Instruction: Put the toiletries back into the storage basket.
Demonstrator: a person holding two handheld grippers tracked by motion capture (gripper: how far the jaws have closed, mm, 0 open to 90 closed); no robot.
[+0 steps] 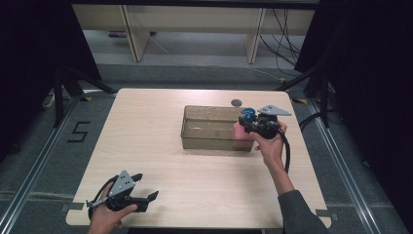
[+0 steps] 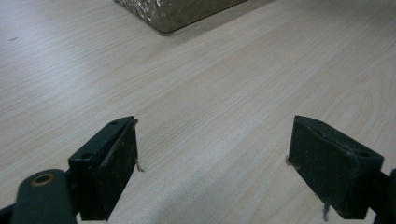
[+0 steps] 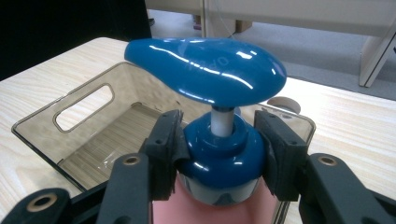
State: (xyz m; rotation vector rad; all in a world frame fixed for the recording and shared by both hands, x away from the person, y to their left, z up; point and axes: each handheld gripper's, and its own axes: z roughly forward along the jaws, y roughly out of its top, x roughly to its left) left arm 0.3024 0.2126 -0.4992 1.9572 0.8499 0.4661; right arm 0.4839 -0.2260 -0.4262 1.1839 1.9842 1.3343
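The right gripper (image 1: 248,122) is closed on the blue collar of a pink pump bottle (image 3: 219,154), one jaw on each side of the collar, and holds it upright at the near right end of a clear brownish bin (image 1: 214,127); the wide blue pump head (image 3: 205,70) stands above the jaws. Behind this gripper, in the right gripper view, the bin (image 3: 84,107) shows a handle slot in its end wall, and the wood grain shows through its bottom. The left gripper (image 1: 144,187) is open, its jaws wide apart with nothing between them, and it is low over the near left corner of the table (image 1: 146,131), well apart from the bin. In front of its jaws lies bare light wood (image 2: 219,93), and a corner of the bin (image 2: 177,14) is farther ahead. A small dark disc (image 1: 236,102) lies on the table just beyond the bin. Around the table the floor is grey, with a "5" mark (image 1: 79,131) on the left side, black curtains (image 1: 29,58) at both sides, and pale furniture legs (image 1: 136,34) and cables (image 1: 285,44) behind.
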